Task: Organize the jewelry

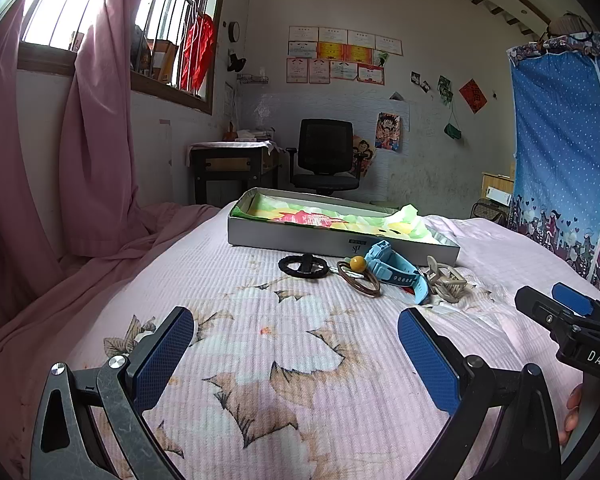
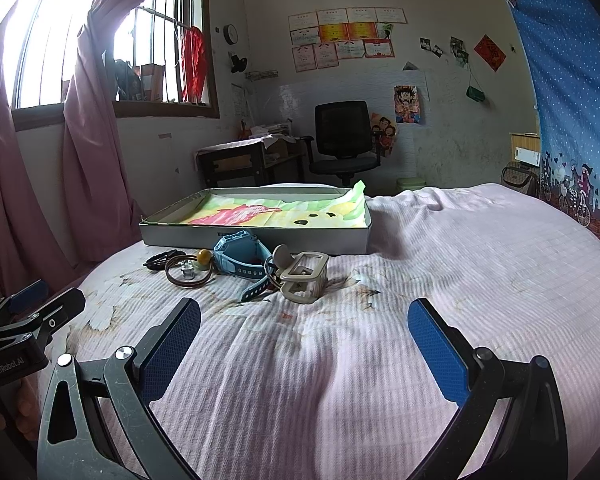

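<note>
A shallow grey box [image 1: 300,238] lined with colourful paper lies on the bed; it also shows in the right wrist view [image 2: 260,236]. In front of it lie a black ring-shaped hair tie [image 1: 303,267], brown hair bands with a yellow bead [image 1: 358,276], a light blue watch [image 1: 396,270] and a beige hair claw [image 1: 446,280]. The right wrist view shows the watch [image 2: 242,260], the claw [image 2: 304,276] and the bands [image 2: 188,270]. My left gripper [image 1: 296,344] is open and empty, short of the items. My right gripper [image 2: 304,336] is open and empty, just before the claw.
The bed has a pink quilted cover [image 1: 300,360] with a leaf print. Pink curtains [image 1: 60,180] hang at the left. A desk [image 1: 232,160] and black office chair [image 1: 326,156] stand behind the bed. A blue dotted wardrobe [image 1: 568,160] stands at the right.
</note>
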A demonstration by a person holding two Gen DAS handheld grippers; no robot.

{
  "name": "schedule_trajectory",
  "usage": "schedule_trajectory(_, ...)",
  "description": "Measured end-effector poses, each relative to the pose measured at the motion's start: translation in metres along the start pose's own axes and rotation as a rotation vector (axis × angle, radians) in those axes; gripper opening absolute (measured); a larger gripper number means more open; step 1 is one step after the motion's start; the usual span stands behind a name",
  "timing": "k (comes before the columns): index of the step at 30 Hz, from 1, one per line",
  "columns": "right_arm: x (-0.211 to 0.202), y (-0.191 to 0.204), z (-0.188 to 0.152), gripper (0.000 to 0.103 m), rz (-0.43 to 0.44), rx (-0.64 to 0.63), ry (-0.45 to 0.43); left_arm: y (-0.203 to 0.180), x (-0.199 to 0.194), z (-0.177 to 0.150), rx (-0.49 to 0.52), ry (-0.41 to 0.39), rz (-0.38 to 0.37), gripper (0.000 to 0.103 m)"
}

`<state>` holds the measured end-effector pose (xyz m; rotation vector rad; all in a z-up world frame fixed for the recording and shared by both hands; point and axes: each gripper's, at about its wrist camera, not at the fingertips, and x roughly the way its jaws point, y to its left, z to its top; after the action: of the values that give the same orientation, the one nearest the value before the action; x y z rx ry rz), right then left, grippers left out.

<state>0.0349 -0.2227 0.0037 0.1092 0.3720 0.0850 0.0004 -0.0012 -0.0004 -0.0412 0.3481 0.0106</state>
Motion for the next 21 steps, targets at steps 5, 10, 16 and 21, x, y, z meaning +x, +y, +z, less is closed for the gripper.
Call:
schedule_trajectory(5, 0.0000, 0.0005, 0.0001, 0.102, 0.001, 0.000, -0.001, 0.0000, -0.0002, 0.0000, 0.002, 0.000, 0.000, 0.103)
schedule_trajectory(10, -0.0007, 0.0005, 0.0004, 0.102, 0.001, 0.000, -0.002, 0.0001, -0.0002, 0.0000, 0.001, 0.000, 0.000, 0.103)
schedule_trajectory(16, -0.0008, 0.0016, 0.0010, 0.102, 0.002, 0.007, 0.001, 0.0027, 0.0005, 0.0008, -0.004, 0.005, -0.005, 0.103)
schedule_trajectory(21, -0.0008, 0.0004, 0.0038, 0.102, 0.005, 0.020, -0.001, 0.0063, 0.0020, 0.0062, -0.038, 0.009, -0.017, 0.103)
